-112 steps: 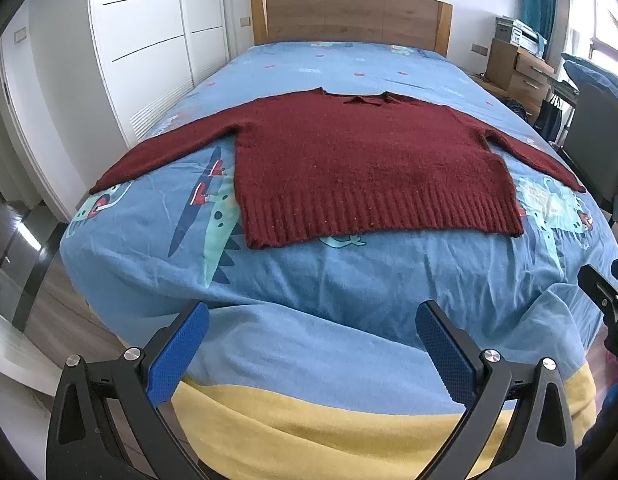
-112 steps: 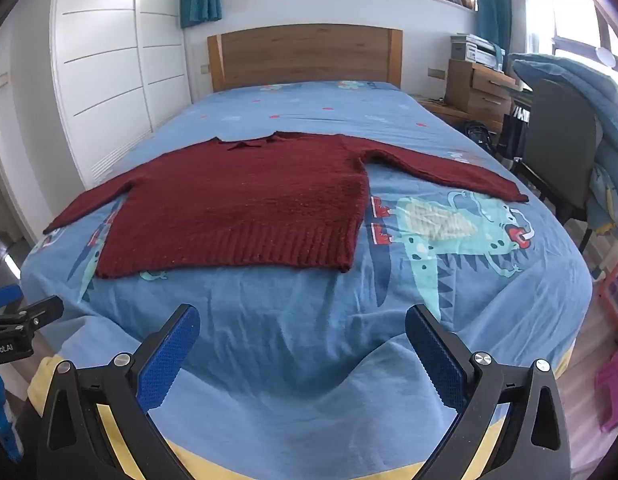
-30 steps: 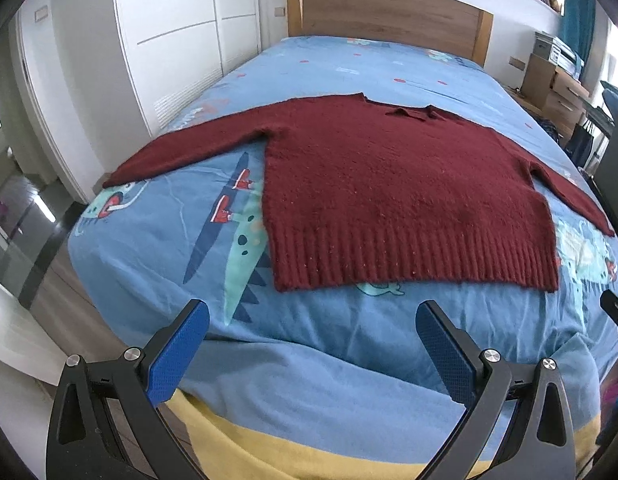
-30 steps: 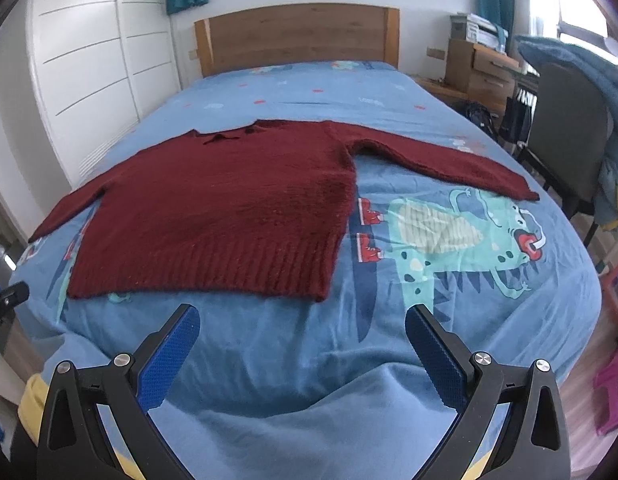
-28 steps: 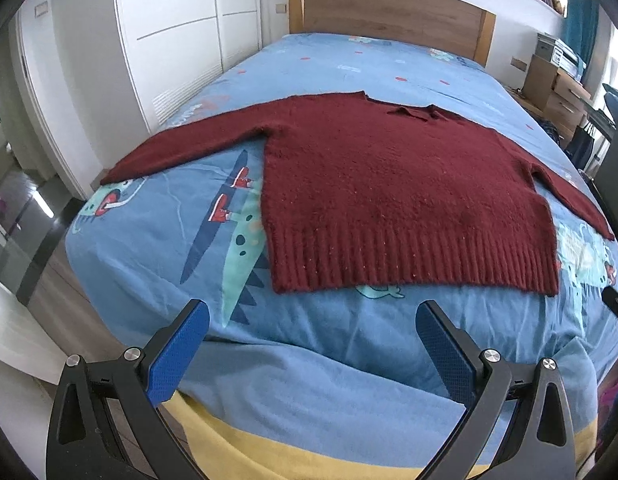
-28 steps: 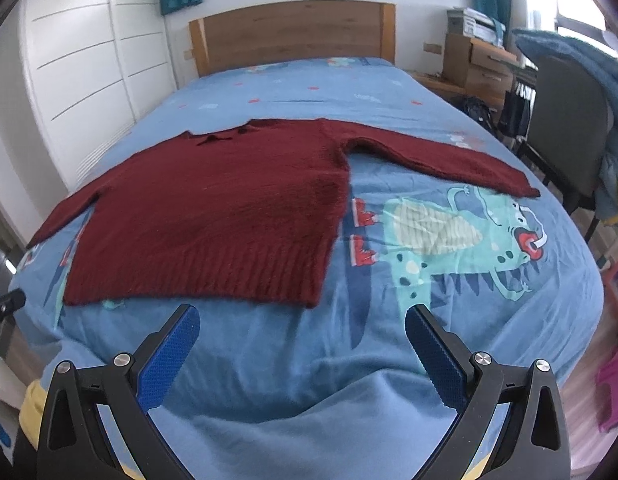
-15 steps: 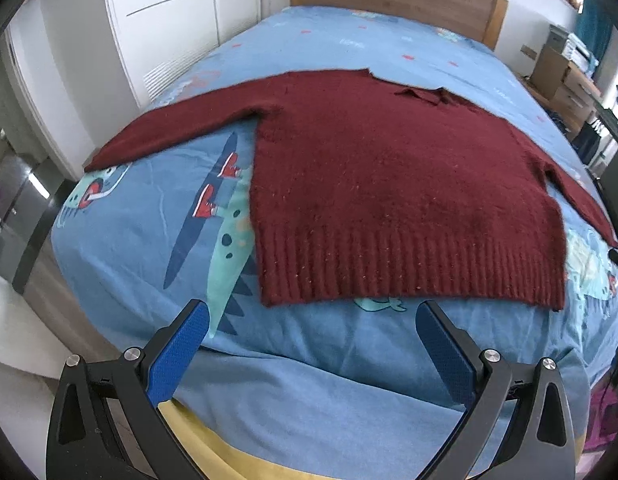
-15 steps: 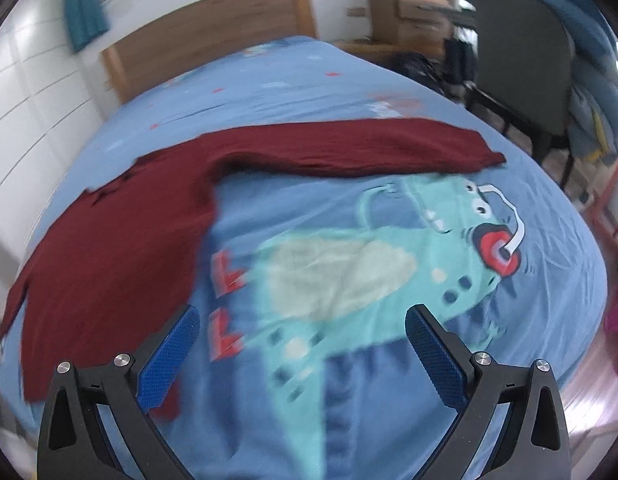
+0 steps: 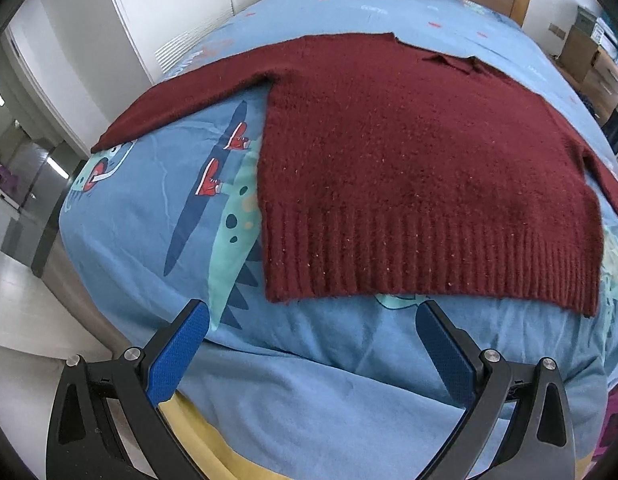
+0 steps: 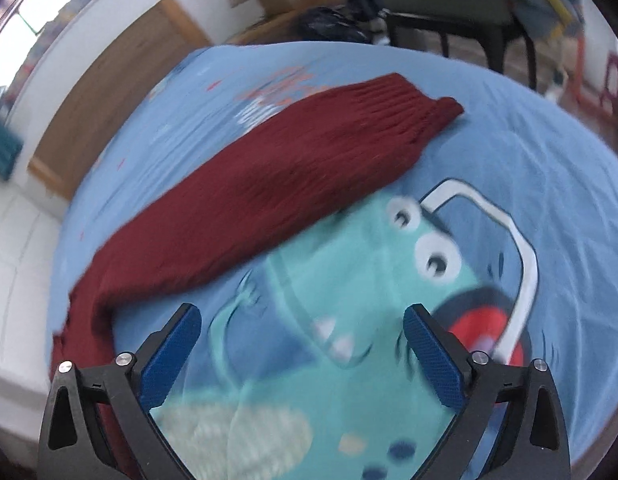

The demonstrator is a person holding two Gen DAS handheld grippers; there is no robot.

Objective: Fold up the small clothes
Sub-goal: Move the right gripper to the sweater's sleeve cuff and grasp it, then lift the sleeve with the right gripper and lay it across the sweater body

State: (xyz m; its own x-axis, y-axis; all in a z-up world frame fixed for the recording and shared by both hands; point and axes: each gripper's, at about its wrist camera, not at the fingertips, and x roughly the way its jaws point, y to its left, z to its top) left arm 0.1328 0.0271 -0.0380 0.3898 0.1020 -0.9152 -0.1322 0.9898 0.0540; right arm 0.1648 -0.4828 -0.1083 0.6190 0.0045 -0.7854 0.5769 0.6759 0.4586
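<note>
Blue cartoon bedspread (image 9: 121,216) covers bed. Dark red sweater (image 9: 409,152) lies flat on it, sleeves spread. Left gripper (image 9: 311,346) spread wide, empty, near hem. Right gripper (image 10: 301,344) spread wide, empty, near sleeve (image 10: 269,192).

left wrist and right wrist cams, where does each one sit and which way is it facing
Left wrist: sits on the left gripper at the foot of the bed, facing up the bed over the sweater spread flat; its own two open blue fingers show.
Right wrist: sits on the right gripper, low over the bed, tilted and blurred, facing the sweater's sleeve and the monster print; its open fingers show.
Shared: the same red sweater and blue bedcover; neither shows the other gripper.
</note>
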